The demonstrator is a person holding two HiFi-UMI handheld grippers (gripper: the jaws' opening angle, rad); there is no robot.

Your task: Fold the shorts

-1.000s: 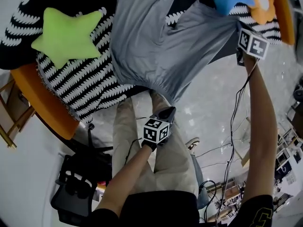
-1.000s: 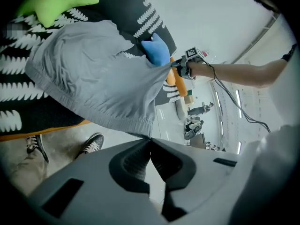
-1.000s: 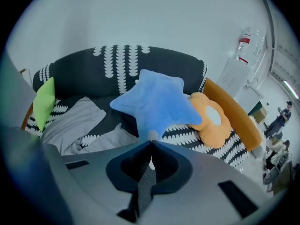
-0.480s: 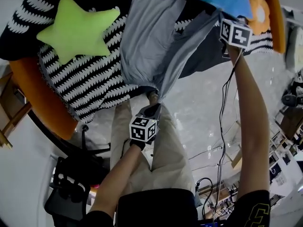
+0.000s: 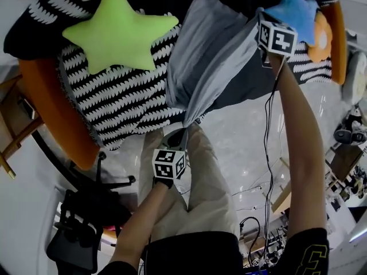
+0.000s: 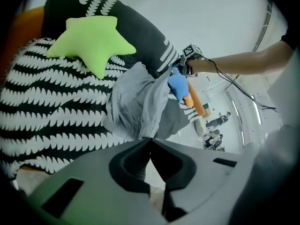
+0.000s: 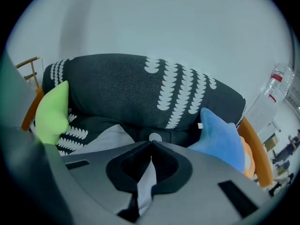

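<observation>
Centrally: grey shorts (image 5: 209, 56) stretched between two grippers, draped over front edge of black-and-white patterned sofa (image 5: 109, 96), between green star cushion (image 5: 117, 30) and blue star cushion (image 5: 295, 7). Left gripper (image 6: 149, 138): jaws clamped on gathered waistband corner, held off seat edge above person's trouser legs (image 5: 195, 188). Right gripper (image 7: 151, 145): jaws together on far fabric edge, grey strip pinched between pads, just beside blue cushion. Orange cushion (image 5: 320, 36) touching blue one.
</observation>
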